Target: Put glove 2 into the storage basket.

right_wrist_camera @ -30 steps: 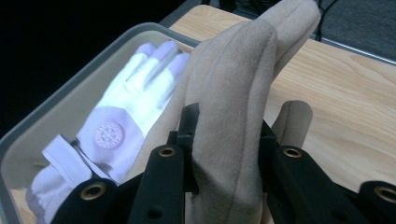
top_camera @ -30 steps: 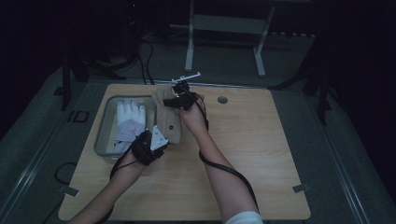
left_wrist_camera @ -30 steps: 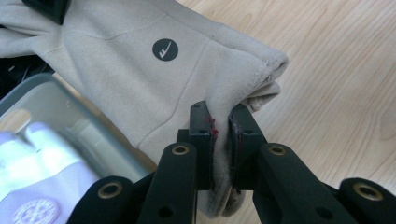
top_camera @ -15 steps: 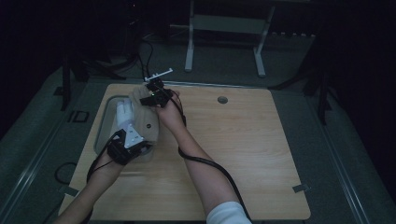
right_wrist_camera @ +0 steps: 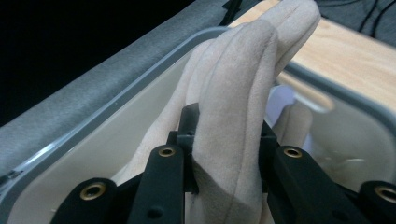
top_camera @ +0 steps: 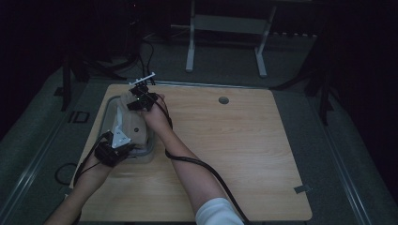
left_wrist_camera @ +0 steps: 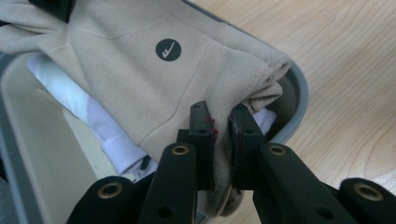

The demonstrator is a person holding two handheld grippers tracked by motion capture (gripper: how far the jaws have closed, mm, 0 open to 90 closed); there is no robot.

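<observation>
Beige, soft garment [left_wrist_camera: 140, 84] stretched long over the grey bin [left_wrist_camera: 299, 100], lengthwise from near end to far end along the table's left edge. Pinched tight at the near end by left gripper [left_wrist_camera: 221, 128], bunched and squeezed at the far end by right gripper [right_wrist_camera: 226, 135]. White cloth [left_wrist_camera: 88, 116] lying underneath, inside the bin.
</observation>
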